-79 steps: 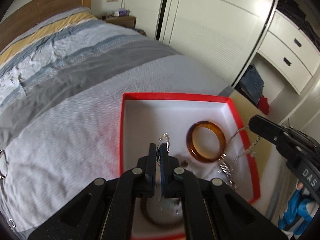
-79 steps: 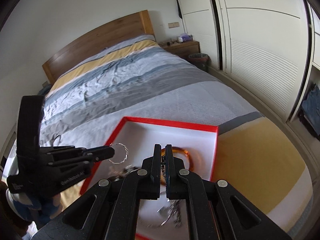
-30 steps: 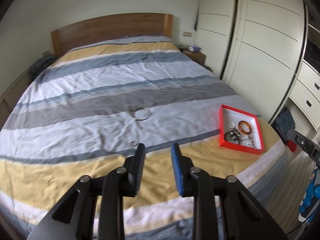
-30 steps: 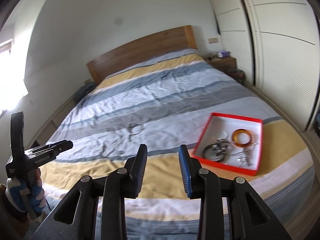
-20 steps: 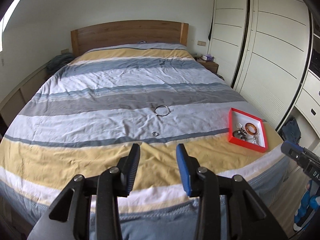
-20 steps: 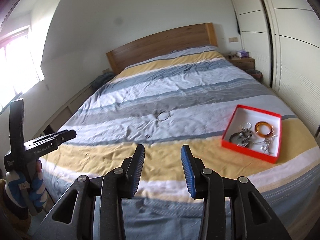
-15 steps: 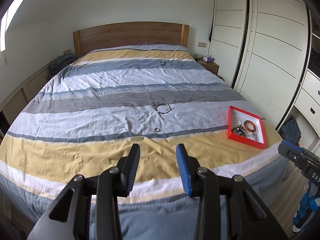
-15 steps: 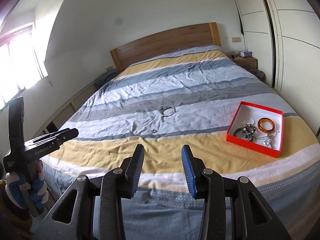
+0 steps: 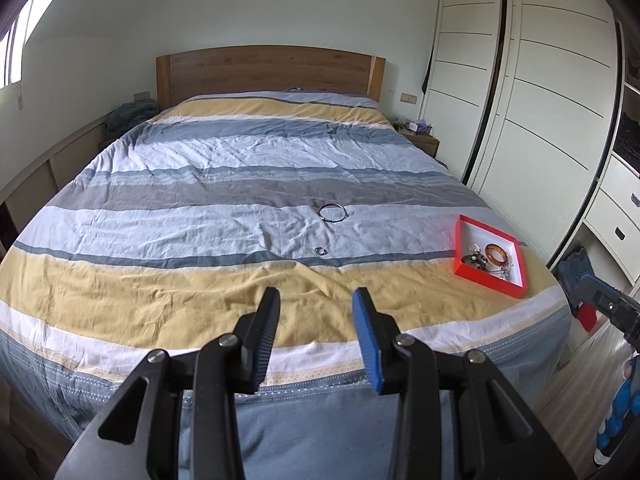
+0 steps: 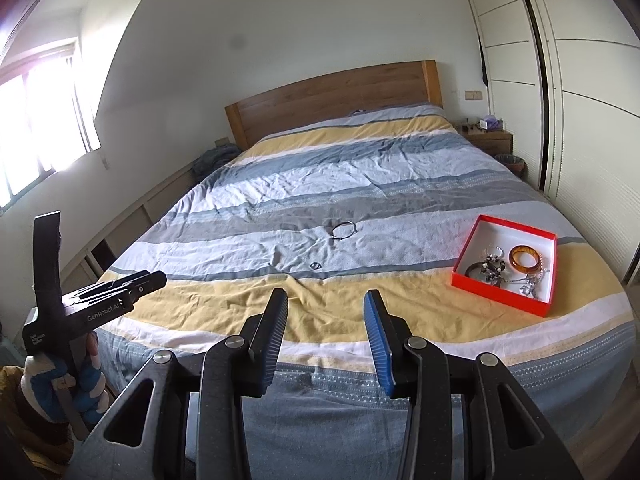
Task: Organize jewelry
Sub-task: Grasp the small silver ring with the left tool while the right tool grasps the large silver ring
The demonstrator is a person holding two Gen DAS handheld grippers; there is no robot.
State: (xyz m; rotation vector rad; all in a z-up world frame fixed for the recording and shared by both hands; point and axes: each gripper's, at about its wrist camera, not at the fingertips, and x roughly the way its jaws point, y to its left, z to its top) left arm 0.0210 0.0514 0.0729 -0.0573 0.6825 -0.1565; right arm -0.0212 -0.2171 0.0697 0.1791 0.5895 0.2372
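- So both the left gripper [image 9: 316,300] and right gripper [image 10: 326,304] are spread, empty, at the bed's near edge.
- Small ring [image 9: 321,251] and thin bangle [image 9: 333,213] lie mid-bed, well left of the red tray [image 9: 460,256].
- Ring could sink into the soft duvet [image 9: 200,220] folds if pinched sloppily.

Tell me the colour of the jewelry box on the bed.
The box is red outside with a white interior; it shows best in the right wrist view.
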